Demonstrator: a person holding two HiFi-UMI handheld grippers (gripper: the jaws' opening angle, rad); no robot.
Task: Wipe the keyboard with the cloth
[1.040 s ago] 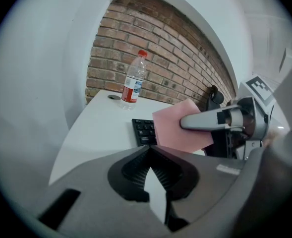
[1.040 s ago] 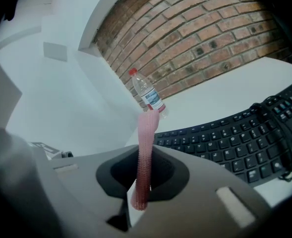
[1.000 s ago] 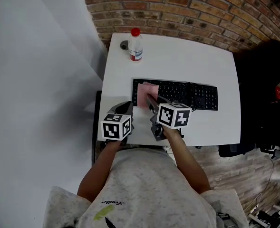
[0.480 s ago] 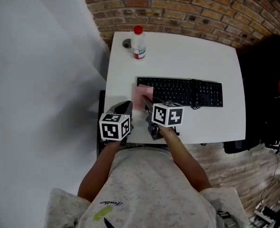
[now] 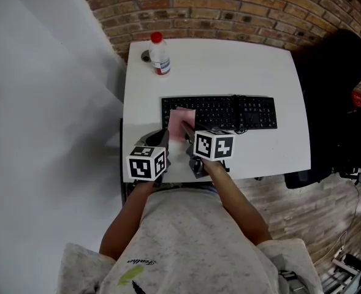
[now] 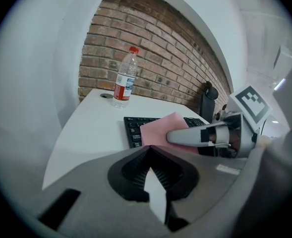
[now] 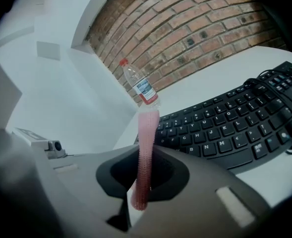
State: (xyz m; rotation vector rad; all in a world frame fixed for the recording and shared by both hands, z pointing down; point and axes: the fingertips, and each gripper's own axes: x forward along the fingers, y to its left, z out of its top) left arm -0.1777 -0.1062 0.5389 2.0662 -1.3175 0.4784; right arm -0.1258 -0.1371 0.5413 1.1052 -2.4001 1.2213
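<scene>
The white table (image 5: 260, 66) stands against a brick wall, and the head view has swung a little, so everything on it sits further left in the picture than a second ago. Nothing on the table itself appears to have been displaced. The black keyboard (image 5: 241, 112) lies across the middle, square to the near edge, with its cable looped over the keys right of centre. The water bottle (image 5: 160, 55) stands upright near the far left corner, well apart from the work.

What has changed is the pink cloth (image 5: 181, 121). A second ago it lay wholly over the keyboard's left end. Now it has been drawn toward the person, so its far part covers the leftmost keys and its near part hangs past the keyboard's front edge onto the table. That reads as one stroke pulled across the left end, front to back and out again. The long run of keys to the right looks untouched by the cloth, so most of the wiping is judged to remain.

The right gripper (image 7: 144, 180) pinches the cloth: its jaws are pressed onto the fabric, which stands edge-on between them. The left gripper (image 6: 154, 177) hovers just beside it at the table's near left edge, jaws drawn together at the tips with nothing between them, taking no part in the stroke
</scene>
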